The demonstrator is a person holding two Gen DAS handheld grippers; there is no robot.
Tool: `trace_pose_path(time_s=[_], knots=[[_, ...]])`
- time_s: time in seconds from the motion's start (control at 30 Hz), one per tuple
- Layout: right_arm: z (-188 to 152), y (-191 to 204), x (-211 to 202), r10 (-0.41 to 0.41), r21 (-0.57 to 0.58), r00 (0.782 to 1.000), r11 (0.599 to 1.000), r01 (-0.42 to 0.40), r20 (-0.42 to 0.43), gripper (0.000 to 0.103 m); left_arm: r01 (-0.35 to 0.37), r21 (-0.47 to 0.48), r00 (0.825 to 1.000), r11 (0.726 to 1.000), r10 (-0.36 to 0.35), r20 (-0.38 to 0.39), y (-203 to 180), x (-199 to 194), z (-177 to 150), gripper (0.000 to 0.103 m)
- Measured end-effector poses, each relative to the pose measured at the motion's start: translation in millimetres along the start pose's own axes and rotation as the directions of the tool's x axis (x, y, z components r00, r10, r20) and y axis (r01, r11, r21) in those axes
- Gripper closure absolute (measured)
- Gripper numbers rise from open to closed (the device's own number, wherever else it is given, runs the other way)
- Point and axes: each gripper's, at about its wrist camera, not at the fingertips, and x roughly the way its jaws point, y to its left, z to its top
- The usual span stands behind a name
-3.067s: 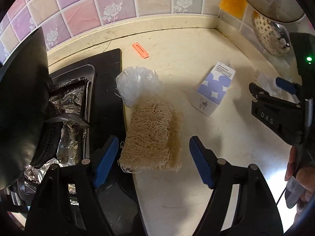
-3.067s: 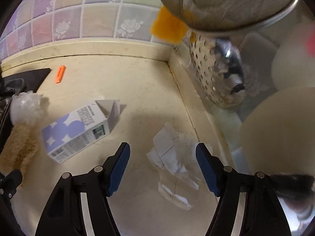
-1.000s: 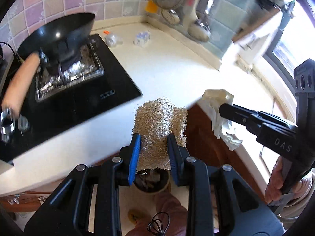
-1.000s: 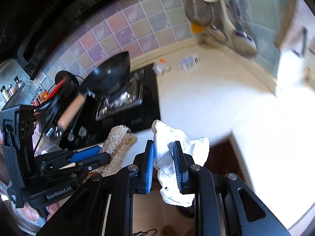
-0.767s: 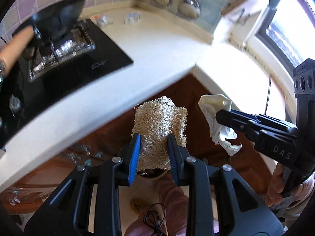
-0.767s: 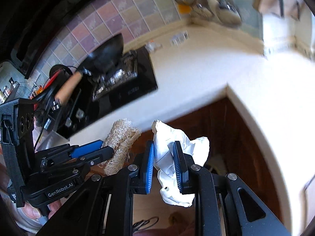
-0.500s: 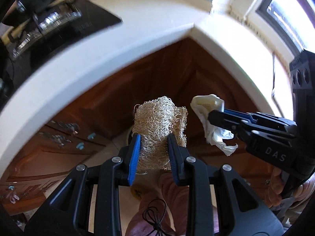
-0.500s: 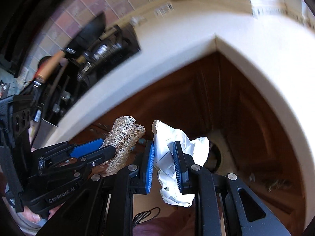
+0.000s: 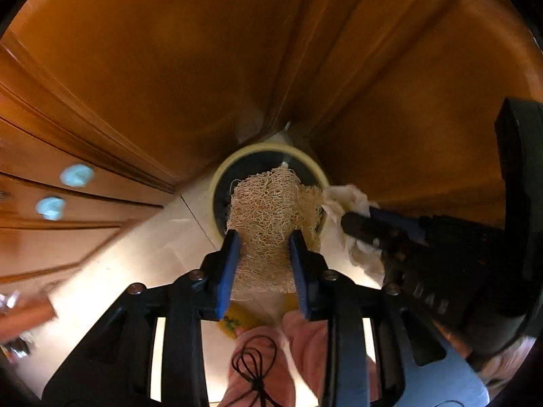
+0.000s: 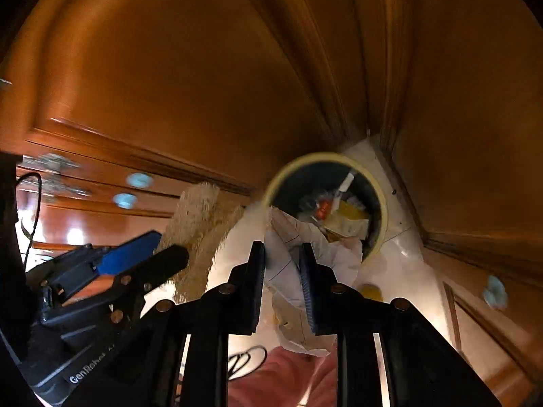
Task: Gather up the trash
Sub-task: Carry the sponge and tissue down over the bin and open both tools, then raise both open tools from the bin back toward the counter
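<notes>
My left gripper (image 9: 263, 237) is shut on a tan loofah sponge (image 9: 268, 210) and holds it over a round trash bin with a yellow rim (image 9: 220, 176) on the floor. My right gripper (image 10: 281, 251) is shut on crumpled white paper (image 10: 288, 261), held near the bin's front rim (image 10: 381, 190). The bin holds mixed trash (image 10: 342, 213). The right gripper (image 9: 359, 225) with the paper (image 9: 346, 200) shows right of the loofah in the left wrist view. The left gripper (image 10: 159, 251) with the loofah (image 10: 197, 217) shows at left in the right wrist view.
Brown wooden cabinet doors (image 9: 169, 68) meet in a corner behind the bin. Drawers with pale knobs (image 9: 76, 174) stand at the left. The floor (image 9: 129, 264) is pale tile. A pink sleeve (image 10: 271, 376) and a black cord (image 9: 254, 363) hang below the grippers.
Both grippers have come down from the counter to the floor corner, still holding the loofah and the paper. The bin is now close under them.
</notes>
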Motion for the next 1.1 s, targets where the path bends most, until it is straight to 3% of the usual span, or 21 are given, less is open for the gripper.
trace_pose_path(time_s=[0.07,0.13,0.2,0.3,0.47,0.8,1.1], knots=[[1,-14,32,0.012,0.003,0.999,1.0,-0.012,-0.031,0.077,0.024,-0.043,0.999,0.999,-0.025,-0.035,6,34,2,0.07],[13,-20,58,-0.004,0.004,0.998,1.0,0.004,-0.059,0.068,0.017,-0.089,0.995,0.996,-0.025,-0.093,15,67,5,0.049],[16,-33,84,-0.052,0.002,0.995,0.999,0.052,-0.083,0.065,0.022,-0.136,0.993,0.99,-0.038,-0.116,25,86,7,0.036],[25,-47,103,-0.067,0.024,0.991,0.997,0.07,-0.115,0.064,0.005,-0.145,0.992,0.989,-0.024,-0.128,35,99,5,0.035],[20,-52,101,-0.091,-0.009,0.989,0.996,0.091,-0.115,0.059,-0.028,-0.137,0.991,0.99,0.01,-0.131,44,96,0,0.035],[10,-30,81,-0.104,-0.022,0.99,0.994,0.103,-0.095,0.059,-0.067,-0.146,0.989,0.987,0.047,-0.14,54,69,-11,0.035],[5,-1,19,-0.107,-0.009,0.991,0.994,0.107,-0.075,0.059,-0.067,-0.133,0.992,0.989,0.051,-0.118,52,-13,-15,0.035]])
